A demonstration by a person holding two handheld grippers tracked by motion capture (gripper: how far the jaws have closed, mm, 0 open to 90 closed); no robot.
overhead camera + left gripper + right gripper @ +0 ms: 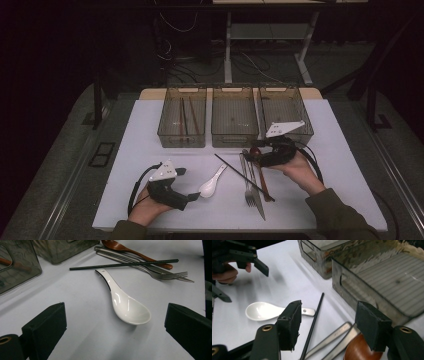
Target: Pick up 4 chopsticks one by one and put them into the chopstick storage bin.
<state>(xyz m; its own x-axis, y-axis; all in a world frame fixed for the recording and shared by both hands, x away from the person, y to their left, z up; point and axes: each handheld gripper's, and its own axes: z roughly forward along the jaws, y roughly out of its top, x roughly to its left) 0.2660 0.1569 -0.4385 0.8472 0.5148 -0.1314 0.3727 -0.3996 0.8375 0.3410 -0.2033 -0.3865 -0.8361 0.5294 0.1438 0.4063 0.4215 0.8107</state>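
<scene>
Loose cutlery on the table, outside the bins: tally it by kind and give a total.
White spoon: 1
Wooden spoon: 1
Fork: 1
Knife: 1
Black chopstick: 1
Total: 5

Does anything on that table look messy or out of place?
A little. The black chopstick lies slanted across the fork and knife, with the wooden spoon in the same pile. The white spoon lies apart. Nothing looks spilled or broken.
</scene>
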